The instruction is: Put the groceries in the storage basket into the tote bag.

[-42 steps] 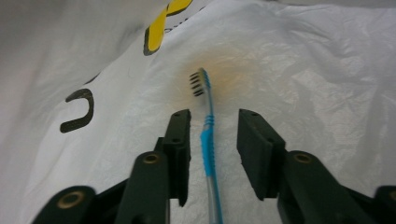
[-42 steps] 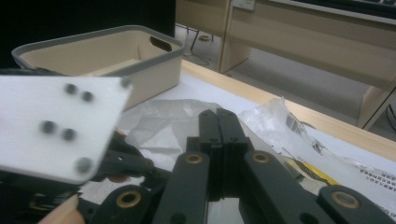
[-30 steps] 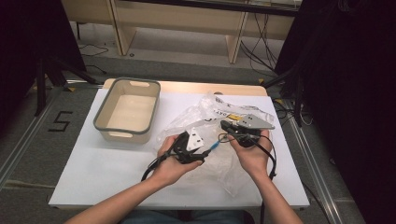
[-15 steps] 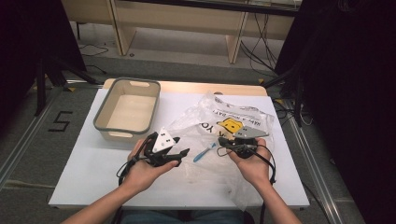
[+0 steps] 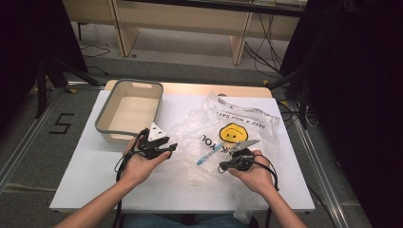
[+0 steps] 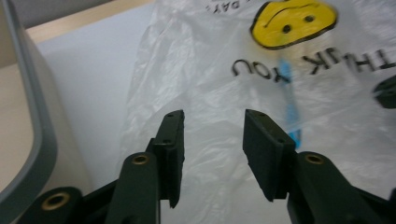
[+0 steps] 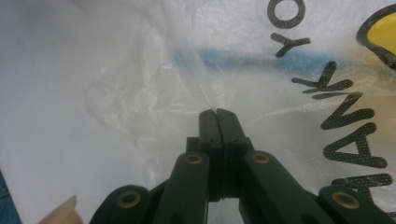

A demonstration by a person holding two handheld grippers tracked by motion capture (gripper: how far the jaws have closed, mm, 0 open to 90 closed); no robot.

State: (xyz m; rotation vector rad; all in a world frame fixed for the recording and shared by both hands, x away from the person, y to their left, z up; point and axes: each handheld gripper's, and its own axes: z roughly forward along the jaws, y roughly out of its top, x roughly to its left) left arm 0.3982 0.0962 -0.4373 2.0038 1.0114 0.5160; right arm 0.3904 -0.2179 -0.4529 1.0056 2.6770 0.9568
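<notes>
I am keeping the right gripper [image 7: 217,112] pinched tight, its jaws pressed together on a fold of the clear plastic bag [image 5: 237,137]; in the right gripper view the film is puckering into creases right at the tips. My left gripper [image 6: 212,126] is half open, its jaws having just been closing, with nothing caught between them: they are hovering over the bag's wrinkled left margin, not yet pressing on it.

Compared with a second ago, I am seeing both hands drawn apart. Then they were bunched together over the crumpled bag; now the left gripper [image 5: 161,148] is sitting out beside the bag's left side, just in front of the grey-rimmed tub [image 5: 128,111], and the right gripper [image 5: 233,164] is lower toward the near edge of the bench [image 5: 81,185]. The bag is lying flatter, its smiley face and lettering spread toward the bench's right half.

The blue pen [image 5: 208,155] is resting inside the bag, visible through the film between the two grippers. I am judging that the bag is now stretched enough to hunt for its mouth; the left jaws are needing a layer to grip next.
</notes>
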